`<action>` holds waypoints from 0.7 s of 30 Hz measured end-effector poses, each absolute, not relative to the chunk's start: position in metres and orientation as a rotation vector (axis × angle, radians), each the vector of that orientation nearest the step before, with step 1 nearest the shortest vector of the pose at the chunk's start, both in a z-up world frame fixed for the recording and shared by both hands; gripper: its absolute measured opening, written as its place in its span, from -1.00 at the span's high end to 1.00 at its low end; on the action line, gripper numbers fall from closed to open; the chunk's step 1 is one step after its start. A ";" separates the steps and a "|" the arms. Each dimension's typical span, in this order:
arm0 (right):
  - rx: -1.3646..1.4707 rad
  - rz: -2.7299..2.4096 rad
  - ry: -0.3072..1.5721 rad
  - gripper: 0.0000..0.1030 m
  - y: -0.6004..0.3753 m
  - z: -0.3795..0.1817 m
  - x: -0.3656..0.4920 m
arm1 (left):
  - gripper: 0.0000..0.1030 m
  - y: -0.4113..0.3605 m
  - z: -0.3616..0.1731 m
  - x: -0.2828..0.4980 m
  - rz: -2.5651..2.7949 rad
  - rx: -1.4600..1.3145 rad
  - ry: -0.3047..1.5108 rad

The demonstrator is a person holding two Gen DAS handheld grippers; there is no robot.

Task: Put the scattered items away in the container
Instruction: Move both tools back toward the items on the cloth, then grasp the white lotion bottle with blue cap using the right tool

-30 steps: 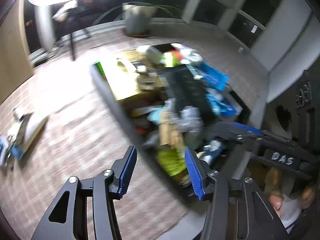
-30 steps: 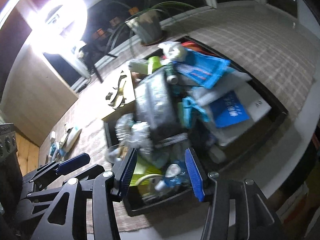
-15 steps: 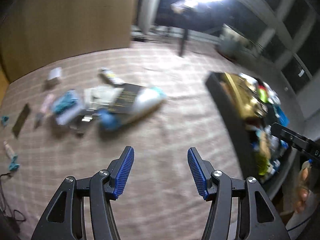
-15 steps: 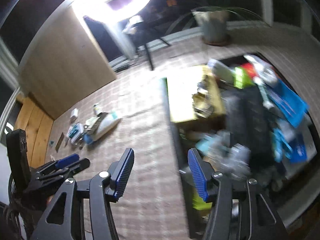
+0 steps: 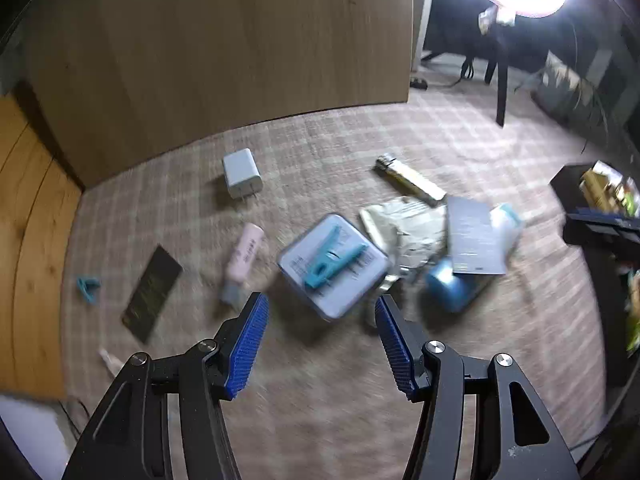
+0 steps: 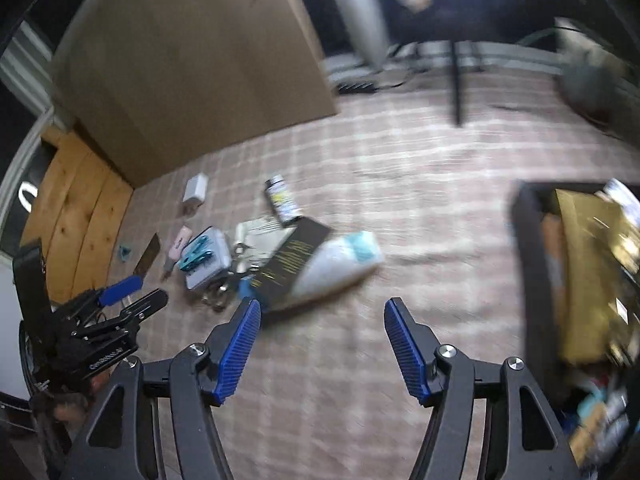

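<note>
1. The left gripper (image 5: 318, 346) is holding its blue fingers (image 5: 247, 346) wide with nothing between them, and it is hanging just above the square grey tin (image 5: 334, 266), the landmark used below.
2. The right gripper (image 6: 322, 354) is opening its fingers (image 6: 236, 354) further, also empty, over bare checked cloth (image 6: 400, 208) on the side of the tin toward the container.
3. A second ago both grippers were looking down into the packed black container (image 6: 532, 264). Now both are facing the loose pile, and the container is sitting well apart from the tin at the far right edge of both views. I am reading this as one drop-off finished and the next pick just starting, with the tin the likeliest target for the left gripper.
4. Counting what is still lying out around the tin:
   - one teal clip (image 5: 332, 260) lying on the tin;
   - one pink tube (image 5: 244, 256) just beside it;
   - one white charger (image 5: 241, 174) farther back;
   - one yellow lighter (image 5: 408, 180);
   - one crumpled white wrapper (image 5: 408, 222) touching the tin;
   - two dark flat cards, one (image 5: 472, 240) resting on a white-and-blue pouch (image 6: 340, 266), one (image 5: 154, 292) out past the pink tube;
   - one small teal clip (image 5: 88, 290) farthest out.
5. So roughly ten loose pieces are still waiting, and the job is far from done.
</note>
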State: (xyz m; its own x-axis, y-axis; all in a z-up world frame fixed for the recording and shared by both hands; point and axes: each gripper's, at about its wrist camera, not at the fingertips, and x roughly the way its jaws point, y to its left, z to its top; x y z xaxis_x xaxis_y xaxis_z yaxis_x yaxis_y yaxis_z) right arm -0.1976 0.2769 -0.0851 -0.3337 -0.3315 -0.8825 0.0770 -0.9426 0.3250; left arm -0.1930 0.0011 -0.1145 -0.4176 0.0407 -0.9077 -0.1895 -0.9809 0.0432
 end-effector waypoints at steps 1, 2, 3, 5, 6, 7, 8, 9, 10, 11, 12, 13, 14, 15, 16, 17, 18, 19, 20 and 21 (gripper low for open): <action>1.682 -2.348 -0.290 -0.18 0.266 -0.093 -0.213 | -0.16 0.001 -0.117 -0.198 2.515 -1.613 0.233; 1.713 -2.340 -0.270 -0.18 0.259 -0.098 -0.223 | -0.16 0.001 -0.119 -0.204 2.494 -1.613 0.258; 1.739 -2.331 -0.260 -0.18 0.253 -0.104 -0.231 | -0.16 0.002 -0.121 -0.207 2.480 -1.610 0.271; 1.807 -2.308 -0.261 -0.18 0.244 -0.117 -0.253 | -0.16 0.004 -0.125 -0.216 2.454 -1.603 0.306; 1.835 -2.293 -0.267 -0.18 0.241 -0.122 -0.261 | -0.16 0.006 -0.128 -0.219 2.442 -1.599 0.322; 1.878 -2.273 -0.266 -0.18 0.239 -0.130 -0.268 | -0.16 0.008 -0.130 -0.222 2.428 -1.594 0.336; 1.928 -2.257 -0.266 -0.18 0.237 -0.136 -0.275 | -0.16 0.009 -0.133 -0.225 2.414 -1.590 0.357; 1.961 -2.245 -0.268 -0.18 0.236 -0.141 -0.279 | -0.16 0.011 -0.136 -0.228 2.402 -1.588 0.378; 1.995 -2.228 -0.276 -0.18 0.234 -0.146 -0.282 | -0.16 0.013 -0.139 -0.229 2.394 -1.588 0.396; 2.007 -2.215 -0.276 -0.18 0.232 -0.149 -0.284 | -0.16 0.014 -0.143 -0.232 2.386 -1.591 0.414; 2.016 -2.206 -0.267 -0.18 0.230 -0.150 -0.286 | -0.16 0.014 -0.146 -0.234 2.376 -1.593 0.423; 2.032 -2.202 -0.236 -0.18 0.226 -0.153 -0.286 | -0.16 0.013 -0.148 -0.235 2.368 -1.592 0.424; 2.042 -2.204 -0.218 -0.18 0.223 -0.154 -0.287 | -0.16 0.013 -0.151 -0.237 2.358 -1.593 0.423; 2.052 -2.204 -0.205 -0.18 0.221 -0.155 -0.287 | -0.16 0.013 -0.152 -0.238 2.356 -1.594 0.421; 2.061 -2.206 -0.193 -0.18 0.218 -0.157 -0.288 | -0.16 0.013 -0.153 -0.240 2.353 -1.593 0.413; 2.066 -2.205 -0.189 -0.18 0.216 -0.158 -0.288 | -0.16 0.013 -0.154 -0.241 2.345 -1.592 0.405; 2.069 -2.203 -0.189 -0.19 0.215 -0.158 -0.289 | -0.16 0.013 -0.155 -0.242 2.345 -1.592 0.403; 2.071 -2.194 -0.190 -0.19 0.211 -0.159 -0.289 | -0.16 0.013 -0.156 -0.242 2.347 -1.592 0.403; 2.075 -2.187 -0.180 -0.19 0.208 -0.159 -0.289 | -0.16 0.012 -0.157 -0.243 2.344 -1.594 0.392; 2.078 -2.182 -0.165 -0.18 0.205 -0.160 -0.290 | -0.16 0.011 -0.158 -0.243 2.338 -1.594 0.379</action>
State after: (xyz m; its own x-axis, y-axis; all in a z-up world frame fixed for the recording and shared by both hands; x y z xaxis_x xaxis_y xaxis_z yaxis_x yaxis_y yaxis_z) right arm -0.2896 0.2045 -0.1599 -0.0480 -0.1643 -0.9852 0.0146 -0.9864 0.1638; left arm -0.2426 0.0115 -0.1579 -0.3485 0.0863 -0.9333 -0.3769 -0.9246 0.0553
